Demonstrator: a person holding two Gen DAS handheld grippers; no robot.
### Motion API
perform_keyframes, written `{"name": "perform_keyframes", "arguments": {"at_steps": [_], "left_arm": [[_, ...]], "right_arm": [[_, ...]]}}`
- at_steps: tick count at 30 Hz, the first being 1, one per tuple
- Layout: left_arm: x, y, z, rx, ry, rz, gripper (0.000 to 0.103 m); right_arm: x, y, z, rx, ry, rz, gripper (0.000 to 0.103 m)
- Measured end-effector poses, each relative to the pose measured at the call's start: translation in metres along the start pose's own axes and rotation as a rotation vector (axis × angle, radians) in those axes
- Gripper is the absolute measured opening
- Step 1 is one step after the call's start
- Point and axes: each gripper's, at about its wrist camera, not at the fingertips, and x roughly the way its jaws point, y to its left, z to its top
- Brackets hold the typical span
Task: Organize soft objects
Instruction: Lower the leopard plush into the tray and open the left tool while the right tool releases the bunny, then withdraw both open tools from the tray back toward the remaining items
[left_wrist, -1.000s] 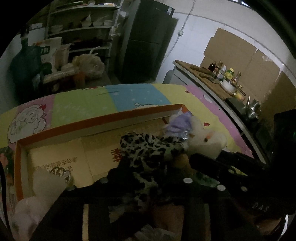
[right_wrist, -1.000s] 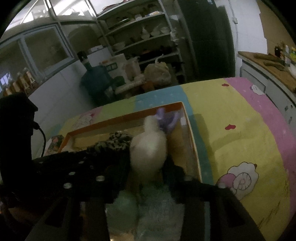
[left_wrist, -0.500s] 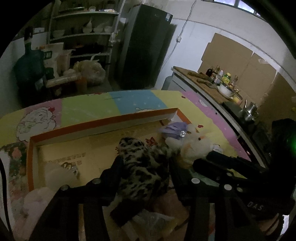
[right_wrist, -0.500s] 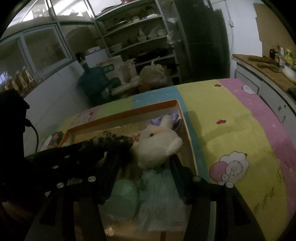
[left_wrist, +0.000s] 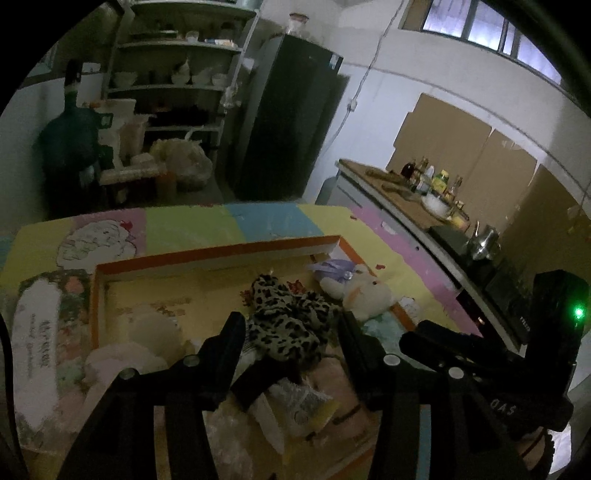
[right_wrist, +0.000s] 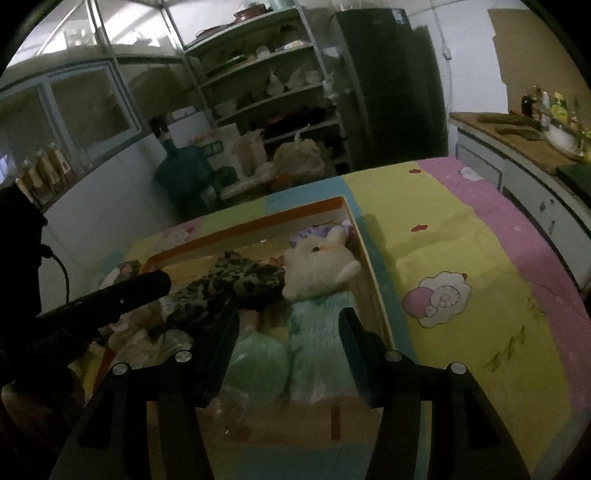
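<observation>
Dim kitchen light falls on your desk (right_wrist: 461, 258), which is covered by a pastel cloth in yellow, pink, blue and green panels printed with cartoon sheep. On it sits one shallow orange-rimmed cardboard box (left_wrist: 207, 254) holding the soft things. You can count one white plush rabbit (right_wrist: 317, 264) near the box's far right corner, one lilac fabric piece (left_wrist: 334, 267) touching it from behind, one leopard-print plush (left_wrist: 288, 321) just left of the rabbit, one pale green round cushion (right_wrist: 255, 365), one mint knitted cloth (right_wrist: 325, 332) and a pale pink plush (left_wrist: 110, 365) at the left end.

Your left gripper (left_wrist: 291, 332) has its fingers spread wide, with the leopard-print plush lying between them, not pinched. Your right gripper (right_wrist: 288, 328) is likewise wide apart, holding nothing, above the green cushion and mint cloth. Chinese characters are printed on the box floor, too blurred to read. The right gripper's body reads "DAS" in the left wrist view.
</observation>
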Motion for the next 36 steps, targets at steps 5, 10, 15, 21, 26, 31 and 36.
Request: {"name": "perform_keyframes", "arguments": {"at_steps": [5, 10, 15, 21, 26, 31, 36], "left_arm": [[-0.021, 0.003, -0.010, -0.008, -0.046, -0.008, 0.052], [-0.039, 0.007, -0.017, -0.005, -0.074, 0.003, 0.052], [-0.059, 0.012, -0.024, 0.011, -0.104, 0.035, 0.052], [-0.081, 0.020, -0.032, 0.028, -0.130, 0.067, 0.052], [-0.100, 0.028, -0.038, 0.035, -0.162, 0.089, 0.052], [-0.117, 0.038, -0.045, 0.034, -0.182, 0.110, 0.052], [-0.131, 0.050, -0.051, 0.026, -0.196, 0.121, 0.061]], "right_arm": [[-0.018, 0.013, -0.005, -0.008, -0.038, 0.000, 0.058], [-0.029, 0.031, -0.011, -0.028, -0.061, 0.004, 0.064], [-0.037, 0.051, -0.017, -0.057, -0.077, 0.009, 0.065], [-0.039, 0.072, -0.023, -0.072, -0.080, 0.029, 0.066], [-0.041, 0.090, -0.029, -0.081, -0.083, 0.042, 0.069], [-0.042, 0.107, -0.033, -0.096, -0.083, 0.059, 0.071], [-0.043, 0.125, -0.037, -0.108, -0.081, 0.077, 0.071]]}}
